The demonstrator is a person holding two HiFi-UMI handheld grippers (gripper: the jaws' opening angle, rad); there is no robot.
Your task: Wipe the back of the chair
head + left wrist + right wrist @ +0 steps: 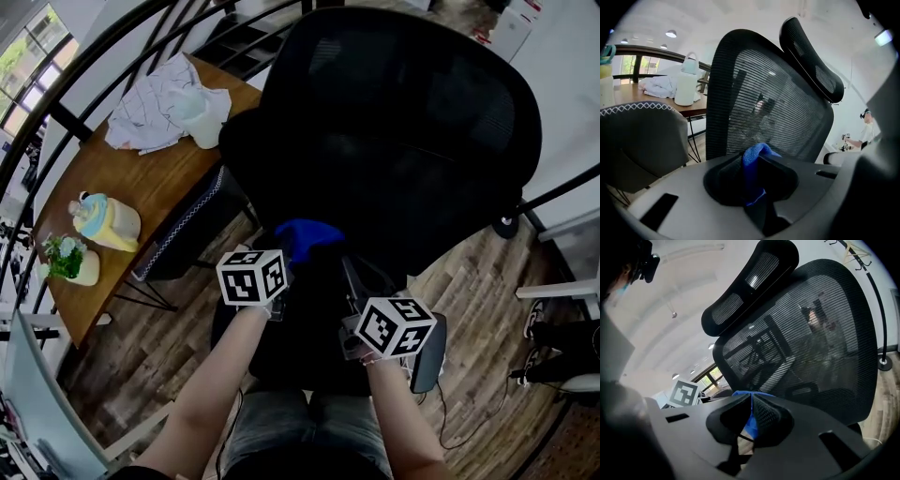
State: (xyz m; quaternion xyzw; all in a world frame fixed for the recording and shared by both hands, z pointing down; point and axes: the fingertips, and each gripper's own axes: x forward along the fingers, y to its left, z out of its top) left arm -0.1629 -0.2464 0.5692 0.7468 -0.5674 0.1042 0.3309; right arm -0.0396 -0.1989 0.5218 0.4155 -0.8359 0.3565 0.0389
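Left gripper (pixel 752 180) jaws clamp blue cloth (pixel 755 155) before chair back (pixel 778 103). Right gripper (pixel 751 417) jaws narrow, pinching the same cloth, which is mostly hidden behind them.

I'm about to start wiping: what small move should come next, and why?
Probably ease the blue cloth, clamped in the left gripper, forward onto the black mesh chair back: it seems just short of the mesh, with no contact showing.

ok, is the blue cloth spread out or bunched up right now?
Bunched. The blue cloth sits as a folded wad clamped in the left gripper, its loop poking out above the jaws.
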